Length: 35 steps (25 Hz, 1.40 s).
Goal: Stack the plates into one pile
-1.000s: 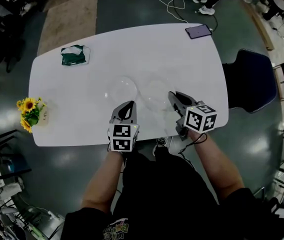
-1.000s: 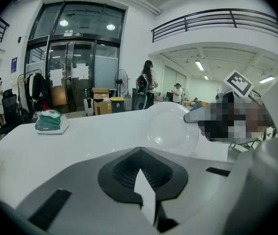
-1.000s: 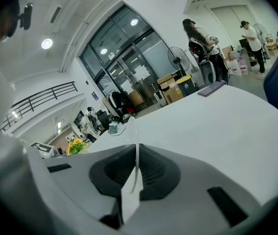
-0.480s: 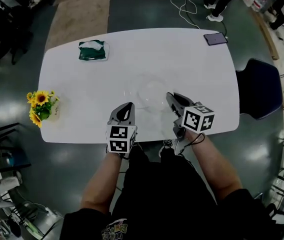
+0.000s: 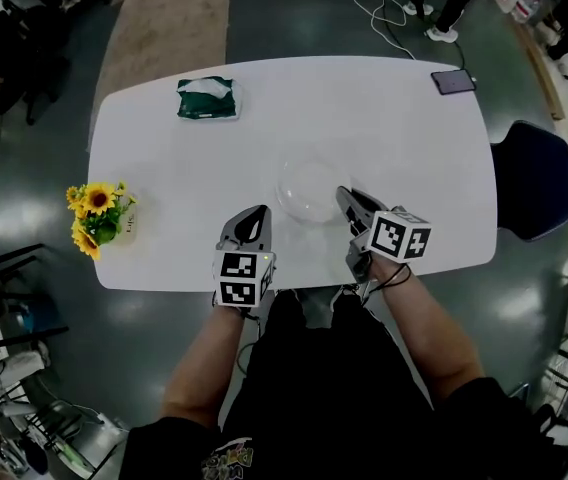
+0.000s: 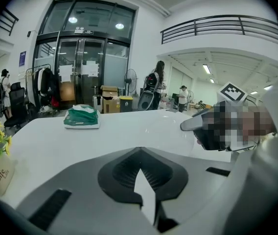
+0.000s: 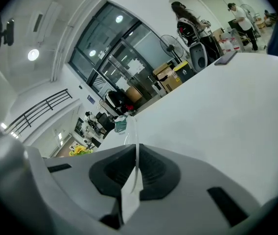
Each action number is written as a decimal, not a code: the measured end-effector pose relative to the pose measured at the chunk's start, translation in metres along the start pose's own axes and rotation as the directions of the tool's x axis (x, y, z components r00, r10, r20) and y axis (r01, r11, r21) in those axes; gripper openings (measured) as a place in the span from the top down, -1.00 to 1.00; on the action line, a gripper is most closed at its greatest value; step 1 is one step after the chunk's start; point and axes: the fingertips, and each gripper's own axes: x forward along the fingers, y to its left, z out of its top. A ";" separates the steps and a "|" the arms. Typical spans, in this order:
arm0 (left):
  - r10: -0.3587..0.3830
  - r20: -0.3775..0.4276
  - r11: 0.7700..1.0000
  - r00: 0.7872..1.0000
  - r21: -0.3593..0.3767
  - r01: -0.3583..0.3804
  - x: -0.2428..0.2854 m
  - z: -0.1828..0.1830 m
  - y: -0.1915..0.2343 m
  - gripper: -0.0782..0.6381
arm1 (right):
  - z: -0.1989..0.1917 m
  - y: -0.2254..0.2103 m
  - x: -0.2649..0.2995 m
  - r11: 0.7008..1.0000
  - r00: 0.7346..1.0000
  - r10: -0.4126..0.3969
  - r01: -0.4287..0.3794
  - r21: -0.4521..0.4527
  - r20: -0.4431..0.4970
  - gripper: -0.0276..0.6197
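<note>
White oval worktop (image 5: 394, 138) in a large hall with a dark floor, seen from my head camera looking steeply down. A green tissue pack (image 5: 207, 99) lies toward the far left. A pot of sunflowers (image 5: 99, 218) stands at the left end, and a phone (image 5: 453, 81) sits at the far right corner. All three are well apart from the work.

The clear plates (image 5: 311, 188) now show as a single round outline near the front middle of the worktop. A second ago I saw two separate clear discs side by side there, and half a second ago they were already overlapping. The plate on the right has come across onto its neighbour.

My right gripper (image 5: 348, 197) sits at the right rim of that outline. In the right gripper view its jaws are clamped on the thin edge of the held plate (image 7: 134, 146), which stands up between them as a fine clear line. My left gripper (image 5: 255, 213) is just to the left of the plates and apart from them. In the left gripper view its jaws (image 6: 144, 190) are together with nothing between them.

For the task, I judge the stacking all but done: both plates occupy one spot. What remains is letting go of the rim. Because both plates are transparent, I cannot tell whether the held plate already rests flat on the lower one or hangs slightly above it, nor how well the two are centred.
</note>
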 end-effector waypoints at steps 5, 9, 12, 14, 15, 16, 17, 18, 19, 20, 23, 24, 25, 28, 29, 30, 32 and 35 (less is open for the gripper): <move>-0.032 -0.011 0.999 0.999 -0.019 0.031 0.006 -0.002 0.009 0.73 | -0.009 -0.005 0.013 0.998 1.000 -0.022 0.022 0.056 -0.001 0.83; -0.052 -0.017 0.999 0.998 -0.015 0.052 0.011 -0.002 0.013 0.73 | -0.014 -0.011 0.016 0.995 0.999 -0.050 0.050 0.081 -0.001 0.83; -0.067 -0.021 0.998 0.998 -0.017 0.066 0.015 -0.002 0.015 0.73 | -0.015 -0.012 0.019 0.992 0.998 -0.058 0.057 0.117 0.001 0.83; -0.073 -0.023 0.997 0.997 -0.019 0.072 0.017 -0.002 0.016 0.73 | -0.017 -0.016 0.020 0.985 0.998 -0.064 0.062 0.159 0.002 0.83; -0.076 -0.023 0.997 0.997 -0.020 0.076 0.018 -0.003 0.017 0.73 | -0.018 -0.019 0.020 0.981 0.998 -0.069 0.067 0.179 0.003 0.83; -0.079 -0.024 0.997 0.997 -0.020 0.078 0.019 -0.003 0.017 0.73 | -0.019 -0.021 0.020 0.978 0.997 -0.074 0.072 0.198 0.004 0.83; -0.082 -0.025 0.996 0.996 -0.021 0.081 0.020 -0.004 0.018 0.73 | -0.020 -0.023 0.020 0.975 0.997 -0.079 0.077 0.210 0.004 0.82; -0.085 -0.026 0.996 0.996 -0.022 0.084 0.020 -0.005 0.018 0.73 | -0.021 -0.025 0.020 0.973 0.996 -0.087 0.085 0.214 0.002 0.82; -0.087 -0.028 0.996 0.996 -0.023 0.087 0.021 -0.005 0.019 0.73 | -0.022 -0.027 0.021 0.973 0.995 -0.098 0.096 0.211 -0.002 0.82; -0.090 -0.029 0.996 0.996 -0.023 0.089 0.021 -0.007 0.019 0.73 | -0.023 -0.029 0.021 0.973 0.994 -0.109 0.108 0.203 -0.006 0.81; -0.098 -0.037 0.995 0.994 -0.021 0.098 0.021 -0.010 0.020 0.73 | -0.026 -0.033 0.023 0.976 0.989 -0.146 0.147 0.157 -0.021 0.77; -0.101 -0.039 0.995 0.994 -0.021 0.100 0.021 -0.011 0.021 0.73 | -0.027 -0.034 0.023 0.977 0.987 -0.161 0.163 0.136 -0.027 0.75; -0.103 -0.040 0.995 0.994 -0.021 0.103 0.021 -0.012 0.021 0.73 | -0.027 -0.035 0.024 0.977 0.984 -0.176 0.179 0.114 -0.032 0.73; -0.112 -0.043 0.994 0.993 -0.017 0.111 0.020 -0.014 0.021 0.73 | -0.028 -0.038 0.025 0.972 0.973 -0.229 0.231 0.045 -0.042 0.69; -0.116 -0.045 0.993 0.992 -0.015 0.115 0.020 -0.014 0.021 0.73 | -0.028 -0.039 0.026 0.969 0.968 -0.247 0.248 0.017 -0.043 0.66; -0.119 -0.047 0.993 0.992 -0.014 0.119 0.020 -0.015 0.021 0.73 | -0.028 -0.040 0.026 0.964 0.963 -0.265 0.265 -0.011 -0.044 0.64; -0.126 -0.048 0.992 0.991 -0.009 0.126 0.019 -0.016 0.022 0.73 | -0.027 -0.041 0.029 0.953 0.954 -0.298 0.295 -0.070 -0.044 0.60; -0.138 -0.046 0.990 0.989 -0.002 0.138 0.017 -0.016 0.024 0.73 | -0.028 -0.042 0.033 0.936 0.944 -0.329 0.321 -0.141 -0.036 0.58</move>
